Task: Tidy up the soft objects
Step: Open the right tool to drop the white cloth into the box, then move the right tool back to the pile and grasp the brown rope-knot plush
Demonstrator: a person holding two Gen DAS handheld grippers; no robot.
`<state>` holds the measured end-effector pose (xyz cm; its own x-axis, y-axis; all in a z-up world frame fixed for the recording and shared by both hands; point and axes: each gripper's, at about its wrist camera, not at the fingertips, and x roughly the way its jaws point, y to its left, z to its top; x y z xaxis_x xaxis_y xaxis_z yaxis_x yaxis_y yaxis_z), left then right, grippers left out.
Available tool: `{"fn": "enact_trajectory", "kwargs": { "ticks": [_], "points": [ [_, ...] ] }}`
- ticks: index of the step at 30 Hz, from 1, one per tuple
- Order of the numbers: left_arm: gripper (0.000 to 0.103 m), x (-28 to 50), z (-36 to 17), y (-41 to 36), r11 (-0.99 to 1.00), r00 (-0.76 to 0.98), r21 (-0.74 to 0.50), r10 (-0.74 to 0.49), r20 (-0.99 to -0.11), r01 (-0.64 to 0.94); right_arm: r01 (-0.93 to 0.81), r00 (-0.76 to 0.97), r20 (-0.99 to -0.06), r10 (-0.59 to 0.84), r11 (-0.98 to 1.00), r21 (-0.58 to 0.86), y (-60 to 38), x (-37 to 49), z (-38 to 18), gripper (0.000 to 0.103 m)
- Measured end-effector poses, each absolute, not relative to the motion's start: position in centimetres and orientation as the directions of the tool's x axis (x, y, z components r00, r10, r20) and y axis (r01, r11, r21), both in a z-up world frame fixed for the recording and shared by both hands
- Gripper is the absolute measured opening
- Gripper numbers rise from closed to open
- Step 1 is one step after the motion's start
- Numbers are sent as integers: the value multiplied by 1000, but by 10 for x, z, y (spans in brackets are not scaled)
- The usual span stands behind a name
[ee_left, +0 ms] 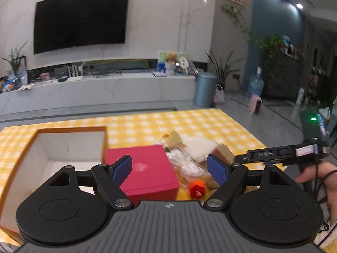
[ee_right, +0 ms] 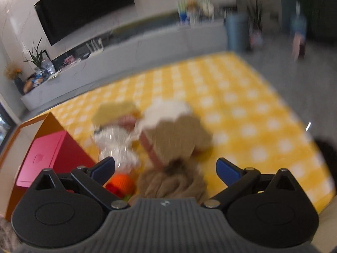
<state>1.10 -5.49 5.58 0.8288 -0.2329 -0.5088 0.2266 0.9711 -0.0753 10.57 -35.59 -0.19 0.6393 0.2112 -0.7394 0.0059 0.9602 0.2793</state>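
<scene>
Now you approach the soft-toy pile [ee_right: 168, 139] w/ both grippers spread, holding nothing; next, right gripper [ee_right: 165, 168] should pinch the brown plush [ee_right: 172, 181].

Right wrist view smeared by motion blur: soft pile [ee_right: 168, 135] readable only as tan, white and yellow blobs. Orange toy [ee_right: 121, 182] half hidden behind the left finger. Orange box [ee_left: 69, 145] cut off at left edge, pink box [ee_left: 145, 168] partly covered by fingers.
</scene>
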Motion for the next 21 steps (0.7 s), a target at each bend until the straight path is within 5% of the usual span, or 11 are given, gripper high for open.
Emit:
{"fn": "enact_trajectory", "kwargs": {
  "ticks": [6,16,21],
  "points": [
    [95,22,38,-80,965,767,-77,-245,-593,250,91,469,-876,112,981,174,-345,124,-41,100],
    [95,18,27,-85,970,759,-38,-211,-616,239,175,367,-915,169,953,247,-345,143,-72,100],
    [95,11,27,-79,971,765,-35,-208,-609,236,39,392,-908,150,983,180,-329,142,-67,87]
  ]
}}
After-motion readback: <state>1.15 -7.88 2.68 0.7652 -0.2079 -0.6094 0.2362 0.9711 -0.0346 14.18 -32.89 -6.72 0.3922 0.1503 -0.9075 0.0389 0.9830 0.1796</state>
